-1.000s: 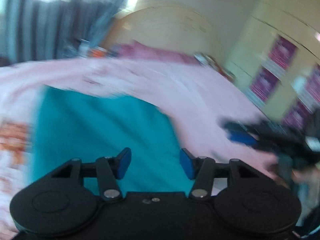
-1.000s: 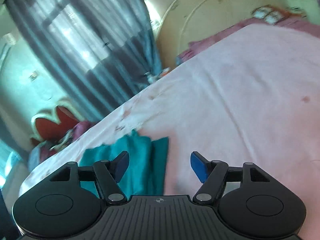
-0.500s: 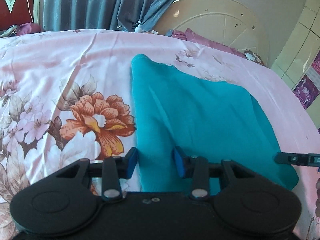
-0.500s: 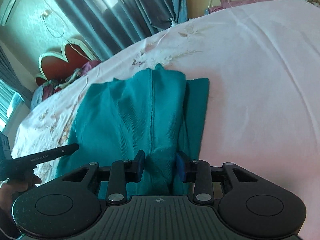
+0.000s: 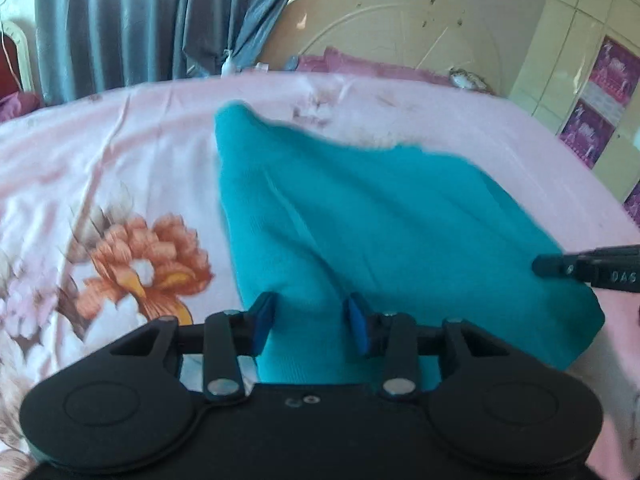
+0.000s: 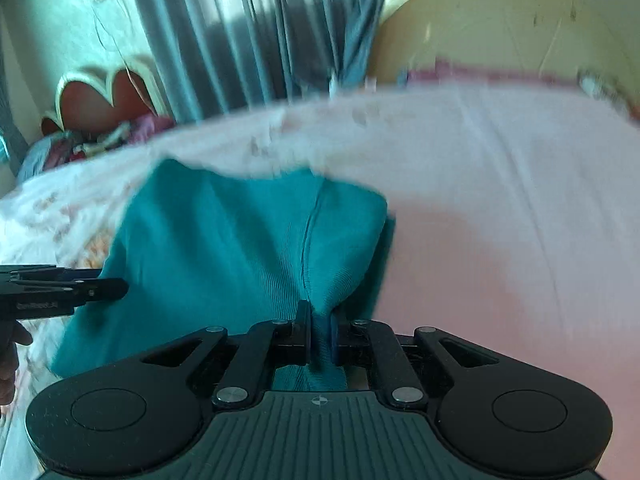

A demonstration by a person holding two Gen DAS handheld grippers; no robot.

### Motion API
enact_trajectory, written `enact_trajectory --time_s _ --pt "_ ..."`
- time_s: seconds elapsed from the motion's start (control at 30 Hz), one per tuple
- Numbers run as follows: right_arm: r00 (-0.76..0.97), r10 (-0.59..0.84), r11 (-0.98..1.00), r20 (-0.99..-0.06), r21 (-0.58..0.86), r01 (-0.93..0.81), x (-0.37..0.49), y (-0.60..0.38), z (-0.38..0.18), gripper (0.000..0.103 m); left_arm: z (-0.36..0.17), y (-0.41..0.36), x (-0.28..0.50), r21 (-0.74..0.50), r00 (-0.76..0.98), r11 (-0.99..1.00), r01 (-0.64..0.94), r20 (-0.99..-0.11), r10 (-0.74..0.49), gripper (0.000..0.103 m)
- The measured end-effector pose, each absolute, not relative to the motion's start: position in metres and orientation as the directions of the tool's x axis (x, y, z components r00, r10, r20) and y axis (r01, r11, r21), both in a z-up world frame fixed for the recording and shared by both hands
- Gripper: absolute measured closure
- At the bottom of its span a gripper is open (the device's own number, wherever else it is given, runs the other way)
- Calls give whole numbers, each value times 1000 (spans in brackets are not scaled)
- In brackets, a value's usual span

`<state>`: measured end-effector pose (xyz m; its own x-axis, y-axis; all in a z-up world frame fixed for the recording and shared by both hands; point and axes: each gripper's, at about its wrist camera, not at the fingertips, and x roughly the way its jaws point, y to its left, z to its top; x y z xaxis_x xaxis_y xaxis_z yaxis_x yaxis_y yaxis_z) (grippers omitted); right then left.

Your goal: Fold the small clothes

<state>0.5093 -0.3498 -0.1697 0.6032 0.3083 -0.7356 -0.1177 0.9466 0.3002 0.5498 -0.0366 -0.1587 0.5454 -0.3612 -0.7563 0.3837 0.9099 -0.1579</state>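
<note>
A teal knit garment lies on the pink floral bedsheet. My left gripper is partly open, its blue pads either side of the garment's near left corner with cloth bulging between them. My right gripper is shut on the garment, pinching a ridge of cloth along a seam at the near right edge; the cloth rises toward the pinch. Each gripper shows at the edge of the other's view: the right gripper's finger and the left gripper's finger.
A cream headboard and purple pillows are at the far end of the bed. Grey curtains hang behind. Cupboard doors with purple pictures stand at the right. A red heart-shaped chair back is at the left.
My right gripper has closed from partly open onto the garment's seam and is lifting the cloth. My left gripper stays around the near left corner, its pads slightly wider apart.
</note>
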Motion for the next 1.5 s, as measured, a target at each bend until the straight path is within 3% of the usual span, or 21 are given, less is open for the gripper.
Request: enact_trajectory --time_s 0.03,0.07,0.1,0.13,0.27,0.3,0.37,0.5,0.67,0.8,0.9,0.97,1.0,1.07,1.2,1.23,1.3,1.4,1.5 --pt "613 308 944 -727 311 -106 511 -353 -170 93 -156 -35 552 -166 539 907 386 -758 -368 62" --pt "650 294 943 -701 323 -79 511 -360 -165 77 -149 -29 553 -180 541 906 384 -751 -379 61" --pt "697 267 944 -666 326 -50 511 -369 -158 50 -143 -23 554 -187 558 907 378 -735 -385 61" --pt "721 264 938 -640 346 -36 514 -377 -154 46 -135 -16 556 -188 588 908 374 -710 -389 60" --pt "726 277 915 -630 404 2 552 -389 -153 48 -120 -23 585 -167 620 894 416 -667 -413 60" --pt "709 294 913 -640 408 -10 564 -386 -155 65 -121 -30 593 -160 615 887 433 -668 -420 60" --pt "673 307 921 -673 389 -31 583 -379 -160 85 -128 -44 611 -136 602 872 471 -673 -430 58" --pt "634 213 968 -743 248 -34 600 -371 -181 103 -163 -58 643 -27 577 906 421 -763 -291 55" --pt "659 143 982 -738 191 1 589 -378 -169 103 -158 -47 640 -65 602 913 403 -732 -318 55" --pt "695 271 952 -666 293 -90 568 -358 -140 103 -135 -58 611 -94 613 891 444 -694 -378 43" --pt "666 317 947 -676 268 -178 549 -330 -139 103 -134 -69 582 -76 609 881 467 -694 -383 37" --pt "642 315 949 -699 235 -210 539 -318 -148 100 -146 -75 571 -16 612 885 466 -716 -336 39" --pt "631 298 954 -716 206 -217 535 -313 -156 78 -155 -77 570 0 601 879 478 -729 -327 39" --pt "633 319 947 -705 211 -243 534 -306 -168 56 -168 -81 568 55 610 860 508 -727 -314 36" --pt "637 300 953 -710 192 -235 529 -301 -159 57 -161 -76 568 52 607 860 508 -730 -315 37" --pt "650 312 949 -693 196 -246 523 -303 -153 58 -155 -73 564 54 614 863 502 -726 -311 41" --pt "661 328 942 -675 183 -280 508 -306 -143 72 -144 -67 550 48 629 869 493 -709 -318 41" --pt "639 358 928 -681 185 -323 479 -314 -136 78 -130 -53 525 9 630 868 496 -692 -352 41" --pt "612 354 923 -707 159 -351 455 -314 -139 79 -131 -47 505 22 616 863 505 -709 -343 41"
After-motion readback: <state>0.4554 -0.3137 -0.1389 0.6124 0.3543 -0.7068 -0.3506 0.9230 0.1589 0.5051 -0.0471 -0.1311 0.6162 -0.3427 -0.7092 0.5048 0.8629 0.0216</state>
